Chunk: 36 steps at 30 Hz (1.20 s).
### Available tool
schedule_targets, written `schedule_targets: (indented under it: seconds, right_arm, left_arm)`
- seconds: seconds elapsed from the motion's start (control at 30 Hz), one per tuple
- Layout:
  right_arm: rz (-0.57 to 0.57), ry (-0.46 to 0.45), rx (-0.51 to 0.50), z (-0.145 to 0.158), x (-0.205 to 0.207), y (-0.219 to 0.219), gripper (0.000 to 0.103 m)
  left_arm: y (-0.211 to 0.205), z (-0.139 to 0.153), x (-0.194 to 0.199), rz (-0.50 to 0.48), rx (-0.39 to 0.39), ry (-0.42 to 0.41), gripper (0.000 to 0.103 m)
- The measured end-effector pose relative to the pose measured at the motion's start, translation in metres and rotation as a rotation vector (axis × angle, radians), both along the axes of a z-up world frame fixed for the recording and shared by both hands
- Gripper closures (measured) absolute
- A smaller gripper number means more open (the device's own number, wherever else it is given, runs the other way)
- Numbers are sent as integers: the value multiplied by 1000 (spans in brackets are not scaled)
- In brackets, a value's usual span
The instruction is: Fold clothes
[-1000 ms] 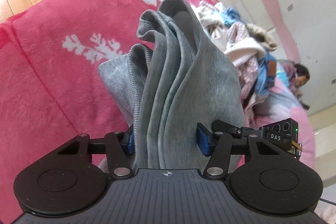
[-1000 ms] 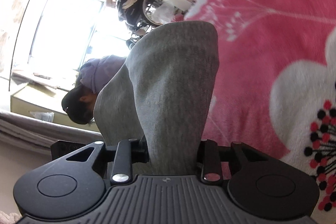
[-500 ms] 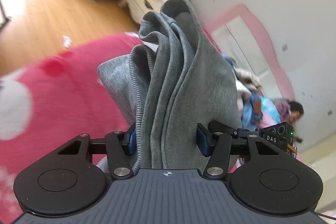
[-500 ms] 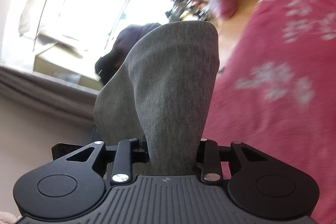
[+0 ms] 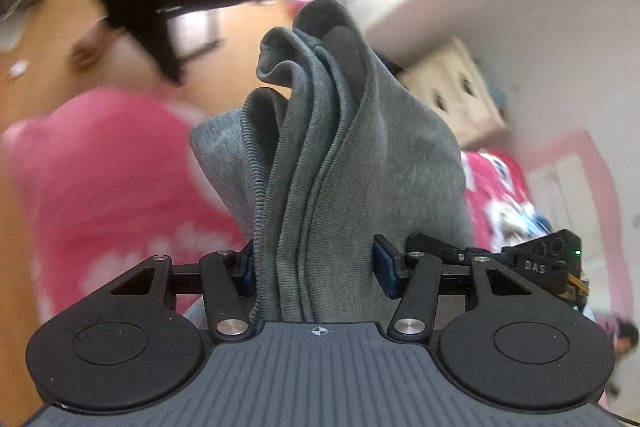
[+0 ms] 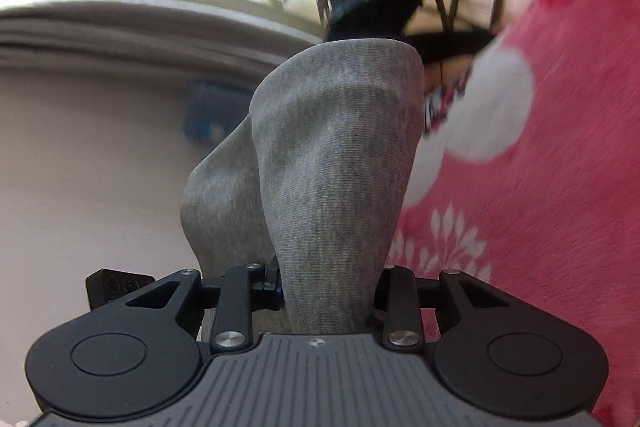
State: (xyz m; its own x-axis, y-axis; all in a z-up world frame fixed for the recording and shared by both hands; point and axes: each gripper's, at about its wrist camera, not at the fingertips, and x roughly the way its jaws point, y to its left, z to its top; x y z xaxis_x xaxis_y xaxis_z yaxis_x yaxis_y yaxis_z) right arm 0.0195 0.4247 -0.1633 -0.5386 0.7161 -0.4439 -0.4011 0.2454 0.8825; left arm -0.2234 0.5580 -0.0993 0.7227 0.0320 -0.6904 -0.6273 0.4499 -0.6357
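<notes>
Above pink blanket (image 5: 120, 187) | left tool (image 5: 316, 267), right tool (image 6: 330, 287) | both clenched on grey garment (image 5: 340, 155)

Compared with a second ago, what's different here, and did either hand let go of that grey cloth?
Neither let go. Both grippers swung: the left gripper now faces the wooden floor and a seated person rather than the pink blanket; the right gripper turned too. Unchanged: both sets of jaws shut on the grey garment, folds bunched the same.

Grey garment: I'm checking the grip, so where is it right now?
The grey garment stands bunched between the left gripper fingers, and in the right wrist view between the right gripper fingers, above the pink blanket.
</notes>
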Motion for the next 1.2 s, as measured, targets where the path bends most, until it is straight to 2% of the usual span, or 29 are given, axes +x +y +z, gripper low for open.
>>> schedule_targets:
  seconds: [0.2, 0.3, 0.47, 0.53, 0.6, 0.67, 0.8, 0.9, 0.97, 1.07, 1.13, 1.17, 1.2]
  right_arm:
    - [54, -8, -41, -22, -12, 13, 69]
    - [75, -12, -57, -31, -16, 17, 69]
    - [99, -47, -46, -31, -18, 22, 69]
    - [98, -70, -73, -41, -17, 25, 68]
    - [72, -67, -135, -55, -17, 24, 61]
    - [34, -13, -157, -64, -14, 18, 49]
    - [-32, 3, -166, -65, -4, 2, 42]
    - [-85, -15, -162, -58, 6, -9, 39]
    - [-121, -59, -144, -49, 13, -22, 39]
    - [-162, -193, -136, -25, 19, -43, 41]
    - [-155, -315, -125, -6, 17, -61, 47]
    - [-136, -381, -117, 4, 11, -67, 56]
    - [-94, -445, -101, 12, -2, -63, 59]
  left_arm:
    - [-4, -63, -25, 120, -71, 87, 49]
    - [-2, -76, -30, 179, -121, 54, 49]
    - [0, -55, -16, 130, -79, 47, 49]
    - [6, -60, -13, 137, -82, 45, 49]
    - [10, -72, -13, 141, -92, 68, 46]
    - [6, -79, -15, 112, -69, 94, 39]
    - [8, -76, -24, 118, -91, 99, 28]
    - [7, -69, -37, 133, -100, 110, 27]
    - [3, -60, -44, 150, -92, 111, 27]
    - [-5, -44, -56, 153, -47, 131, 27]
    - [-10, -25, -62, 169, 46, 151, 27]
    - [-12, -15, -65, 180, 99, 155, 27]
    - [-14, -6, -67, 191, 153, 159, 28]
